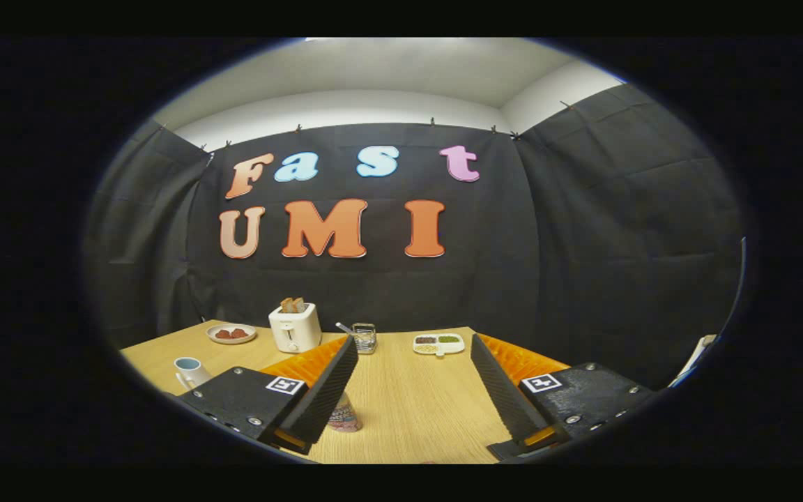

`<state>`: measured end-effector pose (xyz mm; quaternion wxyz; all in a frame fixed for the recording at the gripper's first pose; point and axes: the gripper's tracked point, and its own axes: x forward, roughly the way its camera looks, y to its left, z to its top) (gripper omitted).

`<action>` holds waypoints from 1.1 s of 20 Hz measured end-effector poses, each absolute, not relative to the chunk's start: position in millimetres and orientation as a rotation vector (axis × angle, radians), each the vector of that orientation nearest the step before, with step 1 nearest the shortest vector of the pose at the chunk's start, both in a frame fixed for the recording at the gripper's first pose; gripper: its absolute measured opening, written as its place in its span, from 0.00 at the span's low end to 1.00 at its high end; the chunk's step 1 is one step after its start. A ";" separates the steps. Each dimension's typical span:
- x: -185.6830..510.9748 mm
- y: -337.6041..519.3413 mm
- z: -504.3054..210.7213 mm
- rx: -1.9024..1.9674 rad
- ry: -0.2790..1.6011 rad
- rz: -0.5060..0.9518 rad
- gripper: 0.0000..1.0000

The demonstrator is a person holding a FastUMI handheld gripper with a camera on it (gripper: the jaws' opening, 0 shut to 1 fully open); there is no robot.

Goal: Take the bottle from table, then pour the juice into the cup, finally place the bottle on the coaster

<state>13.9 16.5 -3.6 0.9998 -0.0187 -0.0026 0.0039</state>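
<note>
My gripper (413, 345) hangs above the wooden table (415, 404) with its fingers spread wide and nothing between them. A small bottle (346, 417) with a pinkish label stands on the table just inside the left finger (321, 390), which hides part of it. A white cup (189, 371) with a pale blue inside stands to the left, beyond the left finger's outer side.
Along the table's far edge stand a small plate (231, 334) with red pieces, a white toaster (295, 326) with toast in it, a glass container (364, 337) and a white divided dish (438, 343). Black cloth walls close the booth behind and to the right.
</note>
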 end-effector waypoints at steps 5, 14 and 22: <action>2.5 34.5 9.1 -0.036 -0.026 0.008 0.97; 0.9 77.6 -17.3 -0.047 0.023 0.070 0.97; 16.0 115.5 -72.4 -0.056 0.097 0.115 0.97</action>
